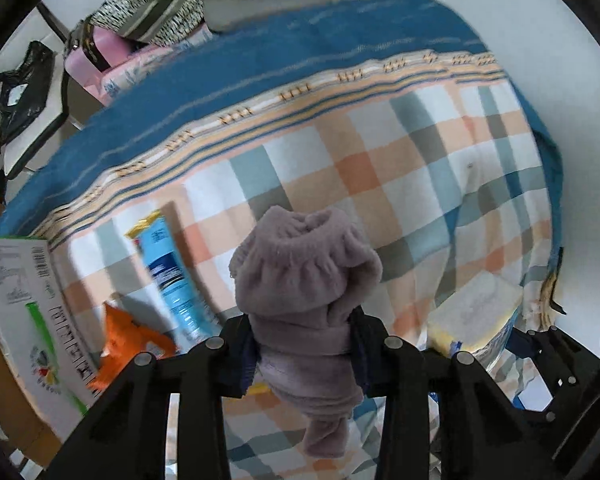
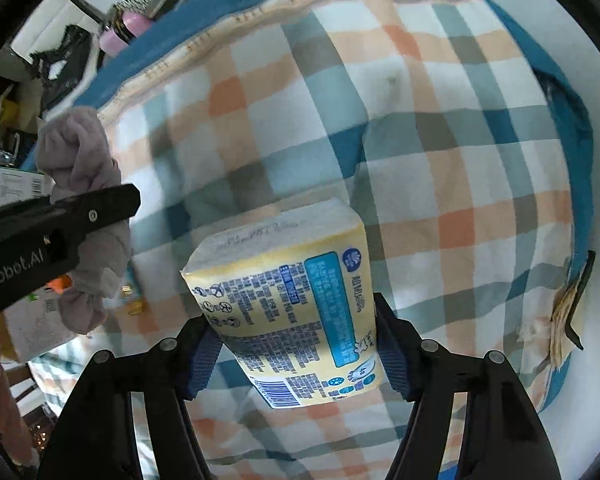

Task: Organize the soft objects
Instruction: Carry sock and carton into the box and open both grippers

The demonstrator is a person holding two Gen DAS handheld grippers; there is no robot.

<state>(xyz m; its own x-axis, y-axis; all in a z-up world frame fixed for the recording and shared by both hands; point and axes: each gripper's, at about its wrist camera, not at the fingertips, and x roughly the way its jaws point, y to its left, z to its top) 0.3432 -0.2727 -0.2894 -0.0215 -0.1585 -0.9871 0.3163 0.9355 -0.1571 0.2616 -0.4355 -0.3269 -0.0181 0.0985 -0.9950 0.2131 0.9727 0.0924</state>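
A mauve fluffy sock [image 1: 306, 280] hangs bunched above the plaid bedsheet [image 1: 380, 160], and my left gripper [image 1: 304, 344] is shut on its middle. The same sock [image 2: 84, 184] shows at the left of the right wrist view, pinched in the left gripper's black finger [image 2: 80, 216]. My right gripper [image 2: 296, 348] is shut on a yellow and blue tissue pack [image 2: 288, 304], both blue pads pressed against its sides, lifted off the sheet. That pack [image 1: 476, 312] appears at the lower right in the left wrist view.
A blue tube-like packet [image 1: 172, 280], an orange packet [image 1: 128, 340] and a white cardboard box [image 1: 24, 312] lie at the left. A blue blanket [image 1: 260, 60] borders the sheet's far side. Bags and a pink box [image 1: 88, 56] crowd the far left.
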